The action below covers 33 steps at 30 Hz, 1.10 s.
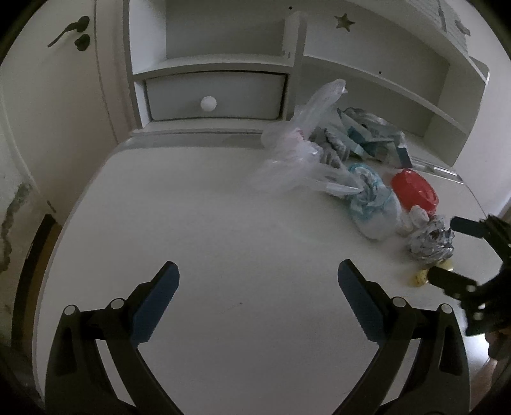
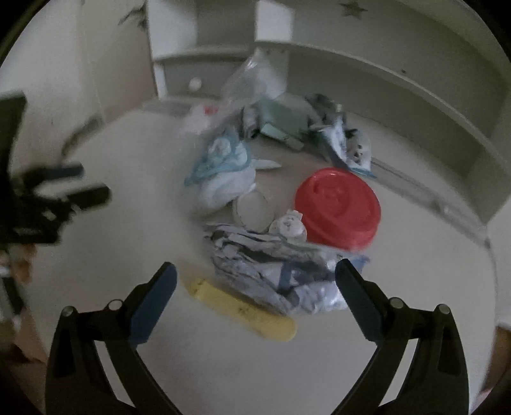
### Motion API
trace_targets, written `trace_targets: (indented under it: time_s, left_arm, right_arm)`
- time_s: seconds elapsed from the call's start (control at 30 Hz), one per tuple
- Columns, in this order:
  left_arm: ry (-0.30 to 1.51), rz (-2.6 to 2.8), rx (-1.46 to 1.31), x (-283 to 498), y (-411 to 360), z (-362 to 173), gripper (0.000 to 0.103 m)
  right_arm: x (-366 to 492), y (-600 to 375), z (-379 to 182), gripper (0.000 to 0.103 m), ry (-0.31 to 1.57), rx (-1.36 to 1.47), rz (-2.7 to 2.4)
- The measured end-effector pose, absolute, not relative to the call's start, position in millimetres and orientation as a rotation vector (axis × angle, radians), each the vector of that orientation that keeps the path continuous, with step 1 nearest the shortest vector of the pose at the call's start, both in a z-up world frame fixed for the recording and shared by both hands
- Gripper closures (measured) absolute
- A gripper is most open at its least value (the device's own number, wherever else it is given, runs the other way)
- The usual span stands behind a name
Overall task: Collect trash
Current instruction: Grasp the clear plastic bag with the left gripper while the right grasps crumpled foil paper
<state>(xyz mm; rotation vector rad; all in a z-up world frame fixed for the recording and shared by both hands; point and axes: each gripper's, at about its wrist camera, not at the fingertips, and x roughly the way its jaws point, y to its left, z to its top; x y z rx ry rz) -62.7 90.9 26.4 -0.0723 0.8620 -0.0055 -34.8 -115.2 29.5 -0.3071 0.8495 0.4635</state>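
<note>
- Right gripper (image 2: 255, 277): jaws spread wide and empty, poised just above a crumpled grey-and-blue wrapper (image 2: 274, 271) that lies between its fingertips; contact cannot be confirmed, as the right wrist view is blurred.
- Left gripper (image 1: 258, 277): jaws equally wide, holding nothing, hovering over a bare part of the desk well apart from the trash.
- Trash cluster: a yellow strip (image 2: 242, 309) lies partly under the near edge of the wrapper; beyond the wrapper sit a red lid (image 2: 338, 207), a small white cap (image 2: 287, 226) and a bundled white-and-blue wad (image 2: 223, 172).
- Collection point, by judgement: a clear plastic bag (image 1: 303, 140), slumped at the rear of the pile with more scraps beside it.
- Risk: closing on the wrapper may also snag the yellow strip or nudge the red lid, because the items touch or overlap.
- Risk: the wrapper looks light and springy, so a shallow pinch could let it slip free in transit.
- Risk: the bag's mouth is collapsed; with the left gripper far away, nothing holds it open for a drop.
- Surface: a smooth white desk (image 1: 223, 230), otherwise uncluttered.
- Room: a white hutch with shelves, a star cut-out (image 1: 345, 22) and a drawer with a round knob (image 1: 208, 103); a door with a dark handle (image 1: 68, 30) to the left; lighting is dim.
</note>
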Motion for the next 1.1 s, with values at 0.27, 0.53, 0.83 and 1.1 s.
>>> trace_targets:
  time_s: [0.27, 0.53, 0.83, 1.1]
  left_arm:
    - [0.86, -0.009, -0.078, -59.9, 94.1, 27.4, 0.006]
    - [0.859, -0.07, -0.112, -20.3, 86.9, 38.7, 0.006]
    - [0.884, -0.008, -0.059, 29.3, 85.7, 34.2, 0.007]
    - [0.901, 0.007, -0.05, 58.8, 84.5, 24.7, 0.006]
  right_arm:
    - [-12.2, -160.1, 27.4, 0.026, 0.882, -0.145, 0.372]
    - [-1.4, -227.6, 27.5, 0.024, 0.907, -0.068, 0.212]
    - [23.6, -292.6, 22.2, 0.014, 0.924, 0.111, 0.107]
    - [19.4, -307.7, 35.8, 0.01, 0.883, -0.034, 0.213]
